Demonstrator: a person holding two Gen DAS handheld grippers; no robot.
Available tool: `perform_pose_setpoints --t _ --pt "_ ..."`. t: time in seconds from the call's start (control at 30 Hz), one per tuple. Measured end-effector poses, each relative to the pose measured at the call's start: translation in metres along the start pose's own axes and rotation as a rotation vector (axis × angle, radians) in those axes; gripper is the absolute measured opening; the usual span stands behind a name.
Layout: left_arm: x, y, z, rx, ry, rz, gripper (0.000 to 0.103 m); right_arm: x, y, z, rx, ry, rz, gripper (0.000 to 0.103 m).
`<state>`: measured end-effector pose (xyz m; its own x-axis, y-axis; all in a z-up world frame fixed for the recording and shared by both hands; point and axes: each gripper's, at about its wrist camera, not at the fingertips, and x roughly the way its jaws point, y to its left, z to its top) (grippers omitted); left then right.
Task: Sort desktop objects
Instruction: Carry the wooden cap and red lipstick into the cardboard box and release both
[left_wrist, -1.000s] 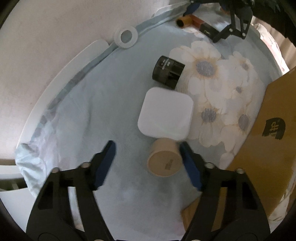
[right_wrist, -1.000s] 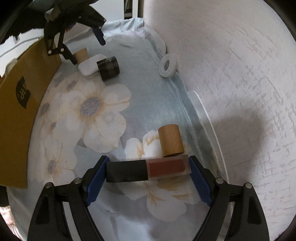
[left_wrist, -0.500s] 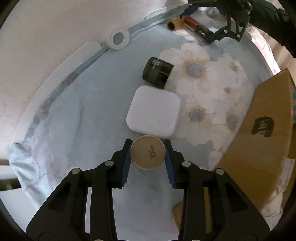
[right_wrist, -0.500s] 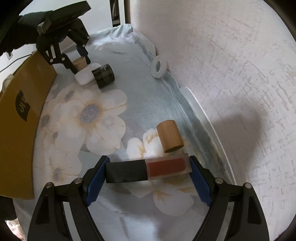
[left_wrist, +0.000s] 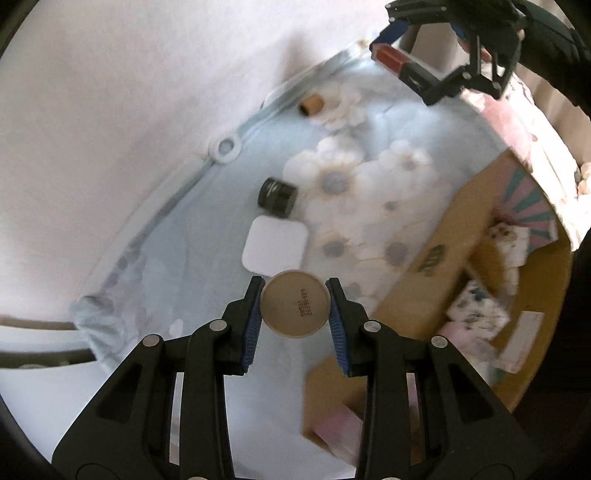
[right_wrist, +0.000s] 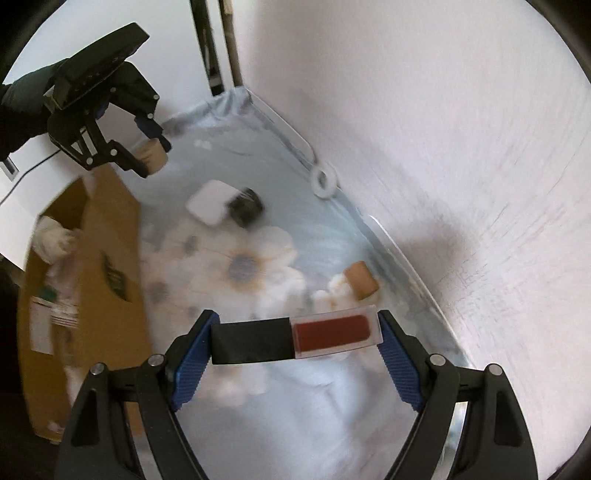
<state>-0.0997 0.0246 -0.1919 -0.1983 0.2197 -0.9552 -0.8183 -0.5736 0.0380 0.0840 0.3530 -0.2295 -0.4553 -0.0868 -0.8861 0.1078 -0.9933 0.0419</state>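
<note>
Cardboard tube (left_wrist: 294, 304) sat clamped in the down-pointing left gripper (left_wrist: 294, 314); the right gripper (right_wrist: 294, 339) squeezed a lip gloss (right_wrist: 294, 339) endwise. Both had lifted off the floral cloth (left_wrist: 207, 236) since a second before, beside the box (left_wrist: 450, 236).

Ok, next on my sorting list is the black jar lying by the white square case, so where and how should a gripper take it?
Across the black jar's round sides, coming from above: it lies tipped over, the white square case close beside it, so a top-down pinch probably suits.
</note>
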Motion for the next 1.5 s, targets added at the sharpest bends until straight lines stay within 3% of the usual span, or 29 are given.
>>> perform_pose_setpoints --t 0.27,0.53,0.93,1.13,1.5 --pt "-0.056 -0.050 -0.012 0.031 -0.010 0.032 0.030 -0.053 0.083 0.020 -0.020 -0.011 0.006 0.082" --pt "-0.063 -0.088 -0.043 0.008 0.000 -0.002 0.030 -0.063 0.161 0.013 -0.008 0.008 0.020 0.082" --pt "-0.025 -0.113 -0.070 -0.125 0.008 -0.038 0.030 -0.032 0.199 -0.006 0.206 0.069 -0.015 0.082" --pt "-0.017 -0.121 -0.070 -0.115 0.001 -0.046 0.030 -0.018 0.206 -0.015 0.220 0.115 -0.044 0.082" --pt "-0.016 -0.127 -0.066 -0.076 0.005 -0.044 0.030 -0.019 0.208 -0.016 0.234 0.118 -0.062 0.082"
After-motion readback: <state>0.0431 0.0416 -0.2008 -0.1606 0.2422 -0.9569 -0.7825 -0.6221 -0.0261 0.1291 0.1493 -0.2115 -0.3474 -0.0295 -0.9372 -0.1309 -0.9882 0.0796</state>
